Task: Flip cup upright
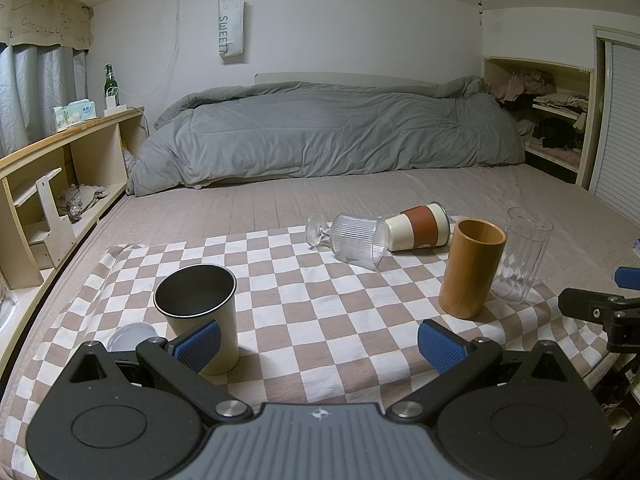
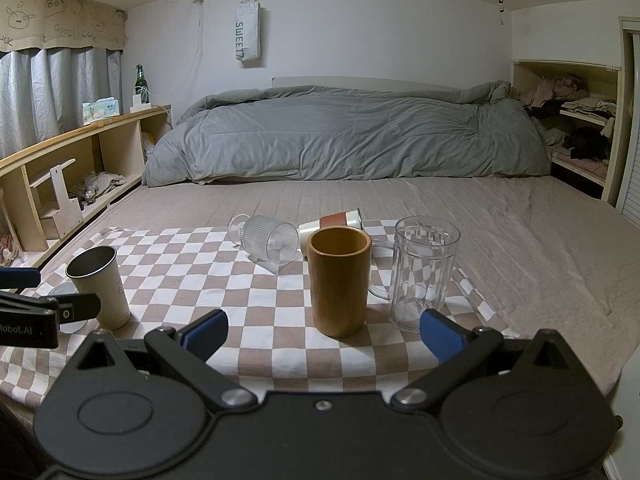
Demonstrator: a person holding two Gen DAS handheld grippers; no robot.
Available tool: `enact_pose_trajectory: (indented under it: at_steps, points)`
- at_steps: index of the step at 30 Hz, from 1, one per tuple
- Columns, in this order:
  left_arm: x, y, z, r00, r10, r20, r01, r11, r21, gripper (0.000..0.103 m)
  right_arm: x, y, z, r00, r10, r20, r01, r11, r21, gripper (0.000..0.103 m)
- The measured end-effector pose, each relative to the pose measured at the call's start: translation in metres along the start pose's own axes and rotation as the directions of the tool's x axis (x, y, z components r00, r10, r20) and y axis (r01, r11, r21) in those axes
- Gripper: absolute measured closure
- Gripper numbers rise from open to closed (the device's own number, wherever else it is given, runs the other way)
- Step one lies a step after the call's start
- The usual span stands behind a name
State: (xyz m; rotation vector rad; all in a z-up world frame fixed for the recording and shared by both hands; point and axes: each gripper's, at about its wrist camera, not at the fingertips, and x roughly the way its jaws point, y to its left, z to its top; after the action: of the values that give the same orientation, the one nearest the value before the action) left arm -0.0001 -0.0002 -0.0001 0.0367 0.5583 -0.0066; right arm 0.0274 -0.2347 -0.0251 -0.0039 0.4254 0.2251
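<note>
A ribbed clear stemmed glass [image 1: 354,240] [image 2: 270,242] lies on its side on the checkered cloth [image 1: 304,300] [image 2: 256,288]. Behind it a cream cup with a rust-brown sleeve [image 1: 420,226] [image 2: 332,222] also lies on its side. A steel cup [image 1: 200,312] [image 2: 100,284], a wooden cup [image 1: 470,268] [image 2: 339,280] and a clear glass mug [image 1: 520,254] [image 2: 422,270] stand upright. My left gripper [image 1: 320,344] is open and empty, its left pad by the steel cup. My right gripper [image 2: 324,332] is open and empty, in front of the wooden cup.
The cloth lies on a bed with a grey duvet [image 1: 328,132] at the back. A wooden shelf [image 1: 60,168] runs along the left with a green bottle [image 1: 110,84]. A white lid [image 1: 130,336] lies by the steel cup. A clothes shelf [image 1: 552,120] is at the right.
</note>
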Motion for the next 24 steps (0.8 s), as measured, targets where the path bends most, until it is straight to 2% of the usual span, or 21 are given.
enact_pose_trajectory:
  at_steps: [8,13,18,24]
  points:
    - [0.001,0.0,0.0,1.0,0.001,0.002,-0.001,1.0,0.0,0.0,-0.001,0.001,0.0,1.0,0.012,-0.002,-0.012,1.0,0.003,0.0]
    - [0.0,-0.004,0.005,1.0,-0.005,0.018,0.005,1.0,-0.003,0.0,0.011,-0.006,0.02,0.999,0.037,-0.023,-0.036,0.999,0.012,0.0]
    - [0.003,-0.005,0.008,0.999,-0.018,0.026,0.018,1.0,0.005,0.0,0.036,-0.01,0.067,0.999,0.046,0.001,-0.046,0.999,0.014,0.0]
    - [0.011,0.002,0.01,0.999,-0.03,0.027,0.03,0.999,-0.015,0.0,0.106,-0.003,0.117,0.998,0.057,-0.025,-0.056,0.998,0.04,0.0]
